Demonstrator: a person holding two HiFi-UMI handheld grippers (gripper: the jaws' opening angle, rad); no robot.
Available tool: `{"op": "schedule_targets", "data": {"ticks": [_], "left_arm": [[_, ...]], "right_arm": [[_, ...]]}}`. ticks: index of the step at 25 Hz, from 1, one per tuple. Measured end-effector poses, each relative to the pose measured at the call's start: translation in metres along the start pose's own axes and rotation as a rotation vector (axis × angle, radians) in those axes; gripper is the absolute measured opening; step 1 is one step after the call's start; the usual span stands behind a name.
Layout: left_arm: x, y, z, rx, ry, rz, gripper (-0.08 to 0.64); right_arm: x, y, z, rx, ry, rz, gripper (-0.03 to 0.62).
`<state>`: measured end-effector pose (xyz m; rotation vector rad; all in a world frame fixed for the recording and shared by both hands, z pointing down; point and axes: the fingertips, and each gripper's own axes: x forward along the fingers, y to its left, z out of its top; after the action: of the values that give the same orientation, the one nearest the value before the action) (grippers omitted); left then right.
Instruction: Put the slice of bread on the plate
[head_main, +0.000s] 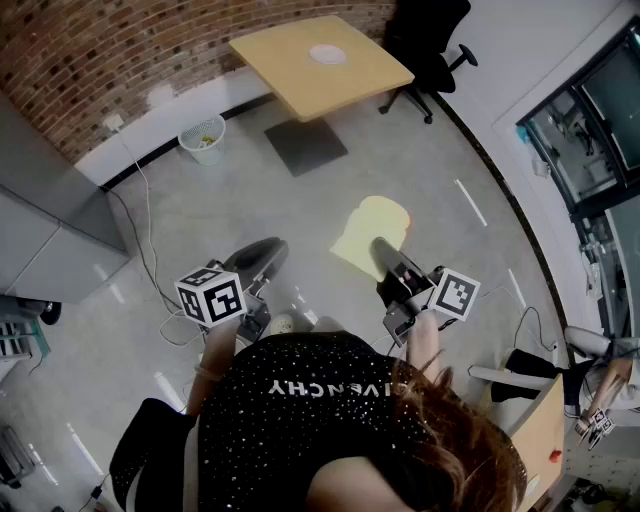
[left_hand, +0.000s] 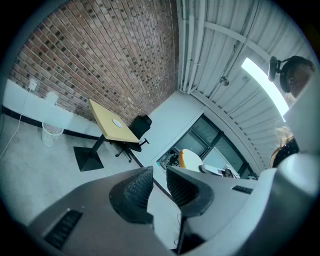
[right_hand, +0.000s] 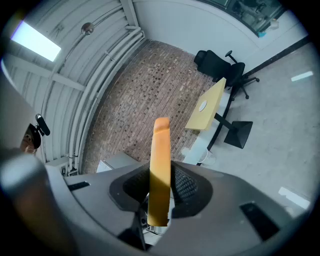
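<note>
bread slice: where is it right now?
Head view, right of centre: the bread slice is clamped in the right gripper, held over the floor, well short of the wooden table that carries the plate.

bright, even light from the ceiling strip lamp (left_hand: 262, 83), glaring white; away from the lamp, fisheye edges bend and blacken.

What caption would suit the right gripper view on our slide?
Right gripper holds a bread slice edge-on; table and plate ahead.
</note>
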<state>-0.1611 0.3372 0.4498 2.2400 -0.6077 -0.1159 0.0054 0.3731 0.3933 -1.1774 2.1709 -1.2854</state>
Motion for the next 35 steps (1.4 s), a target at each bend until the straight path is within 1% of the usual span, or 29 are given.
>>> {"op": "schedule_targets", "data": {"ticks": [5, 10, 12, 15, 19, 22, 23, 25, 26, 28, 30, 31, 33, 35], "left_arm": [[-0.023, 0.009, -0.006, -0.005, -0.009, -0.006, 0.087], [-0.036, 0.019, -0.004, -0.01, -0.018, 0.002, 0.087], [-0.036, 0.02, 0.0, 0.006, -0.02, 0.005, 0.087], [-0.027, 0.022, 0.007, 0.048, -0.015, 0.029, 0.087], [-0.006, 0.024, 0.017, 0.059, -0.004, 0.03, 0.086], [0.015, 0.034, 0.032, 0.065, -0.001, 0.061, 0.011], [0.023, 0.038, 0.037, 0.074, 0.004, 0.071, 0.011], [0.039, 0.044, 0.05, 0.094, 0.008, 0.083, 0.011], [0.048, 0.048, 0.057, 0.107, 0.005, 0.09, 0.009], [0.068, 0.058, 0.073, 0.149, -0.004, 0.114, 0.009], [0.089, 0.066, 0.09, 0.205, -0.009, 0.145, 0.009], [0.101, 0.068, 0.097, 0.232, -0.005, 0.159, 0.009], [0.124, 0.069, 0.107, 0.278, 0.015, 0.182, 0.009], [0.146, 0.069, 0.114, 0.308, 0.03, 0.196, 0.009]], "right_arm": [[-0.001, -0.001, -0.017, 0.0, -0.014, -0.023, 0.096], [0.002, 0.001, -0.022, -0.003, -0.033, -0.028, 0.096], [0.006, -0.001, -0.023, 0.006, -0.036, -0.028, 0.096], [0.013, -0.007, -0.02, 0.023, -0.042, -0.034, 0.095], [0.028, -0.019, -0.009, 0.047, -0.044, -0.04, 0.095], [0.047, -0.029, 0.008, 0.057, -0.037, -0.041, 0.096], [0.055, -0.032, 0.014, 0.061, -0.033, -0.037, 0.095], [0.072, -0.038, 0.027, 0.045, -0.024, -0.036, 0.095], [0.082, -0.042, 0.033, 0.021, -0.019, -0.045, 0.095], [0.101, -0.056, 0.047, -0.027, -0.011, -0.095, 0.095], [0.117, -0.071, 0.059, -0.044, -0.004, -0.167, 0.095], [0.125, -0.075, 0.066, -0.051, 0.001, -0.18, 0.095], [0.137, -0.081, 0.083, -0.055, 0.01, -0.178, 0.095], [0.147, -0.089, 0.1, -0.054, 0.016, -0.177, 0.095]]}}
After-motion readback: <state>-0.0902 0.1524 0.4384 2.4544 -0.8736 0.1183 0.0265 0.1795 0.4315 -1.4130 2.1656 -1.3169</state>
